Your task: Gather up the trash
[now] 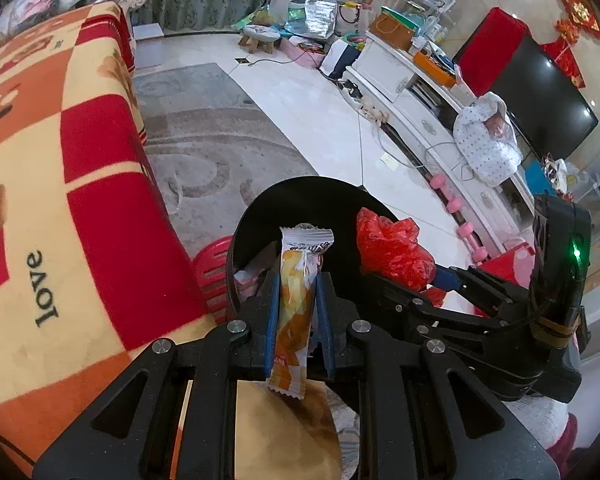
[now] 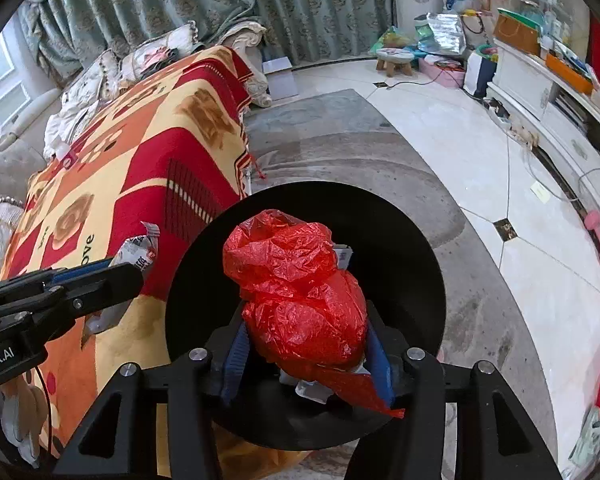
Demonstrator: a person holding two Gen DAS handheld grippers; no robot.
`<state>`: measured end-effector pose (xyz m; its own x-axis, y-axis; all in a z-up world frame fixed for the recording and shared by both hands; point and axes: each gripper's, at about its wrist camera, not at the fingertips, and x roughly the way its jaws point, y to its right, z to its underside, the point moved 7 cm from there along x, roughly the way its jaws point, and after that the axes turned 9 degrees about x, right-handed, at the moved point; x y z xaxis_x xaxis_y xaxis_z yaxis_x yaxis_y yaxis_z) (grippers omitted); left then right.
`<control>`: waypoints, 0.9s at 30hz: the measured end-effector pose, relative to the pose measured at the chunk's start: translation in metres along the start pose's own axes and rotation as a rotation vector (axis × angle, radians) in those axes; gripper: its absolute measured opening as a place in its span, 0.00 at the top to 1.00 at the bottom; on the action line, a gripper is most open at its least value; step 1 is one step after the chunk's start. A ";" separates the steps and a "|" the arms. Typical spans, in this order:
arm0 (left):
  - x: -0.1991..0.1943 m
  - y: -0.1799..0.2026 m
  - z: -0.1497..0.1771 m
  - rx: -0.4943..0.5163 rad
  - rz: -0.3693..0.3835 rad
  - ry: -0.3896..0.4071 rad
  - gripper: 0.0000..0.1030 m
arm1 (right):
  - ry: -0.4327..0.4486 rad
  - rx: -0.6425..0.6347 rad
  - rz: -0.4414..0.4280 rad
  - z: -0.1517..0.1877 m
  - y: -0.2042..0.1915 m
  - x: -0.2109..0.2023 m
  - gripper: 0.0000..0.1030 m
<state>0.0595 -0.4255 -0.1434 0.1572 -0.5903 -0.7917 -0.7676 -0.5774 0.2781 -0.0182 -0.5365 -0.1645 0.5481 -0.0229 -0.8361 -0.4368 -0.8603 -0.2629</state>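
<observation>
My left gripper (image 1: 299,280) is shut on a long orange-and-white snack wrapper (image 1: 296,304), held upright above the near rim of a round black trash bin (image 1: 300,200). A crumpled red plastic bag (image 2: 296,296) fills the gap between the blue pads (image 2: 236,352) of my right gripper (image 2: 306,332), which grips it over the bin's mouth (image 2: 420,264). In the left wrist view the right gripper (image 1: 440,276) reaches in from the right with the red bag (image 1: 392,252). In the right wrist view the left gripper (image 2: 132,268) comes in from the left with the wrapper's silver end (image 2: 140,250). Paper scraps (image 1: 252,272) lie inside the bin.
A sofa under a red, orange and yellow blanket (image 1: 60,200) runs along the left, close to the bin. A red plastic stool (image 1: 212,276) stands between them. A grey rug (image 1: 204,140) lies beyond. A white TV cabinet (image 1: 412,120) and pink dumbbells (image 1: 456,204) line the right side.
</observation>
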 end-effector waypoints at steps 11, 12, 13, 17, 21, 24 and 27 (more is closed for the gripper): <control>-0.012 -0.002 -0.001 -0.009 -0.015 0.028 0.53 | 0.037 0.018 0.003 -0.003 0.003 -0.010 0.36; -0.015 -0.004 0.000 -0.009 -0.028 0.035 0.53 | 0.043 0.016 0.002 -0.003 0.002 -0.012 0.36; -0.018 -0.006 0.000 -0.011 -0.041 0.042 0.53 | 0.050 0.013 0.001 -0.002 0.001 -0.014 0.36; -0.034 -0.016 0.005 -0.015 -0.119 0.081 0.53 | 0.069 0.006 0.001 0.001 -0.006 -0.020 0.36; -0.051 -0.024 0.009 -0.003 -0.182 0.112 0.53 | 0.095 -0.014 0.004 0.004 -0.017 -0.028 0.36; -0.063 -0.028 0.013 0.004 -0.253 0.134 0.53 | 0.124 -0.025 0.012 0.006 -0.023 -0.037 0.36; -0.078 -0.031 0.017 0.006 -0.280 0.165 0.53 | 0.155 -0.044 0.027 0.007 -0.031 -0.046 0.36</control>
<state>0.0608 -0.3521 -0.0995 0.4610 -0.4927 -0.7380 -0.6842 -0.7270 0.0580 -0.0351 -0.5051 -0.1219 0.6416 -0.1215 -0.7573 -0.4231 -0.8796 -0.2174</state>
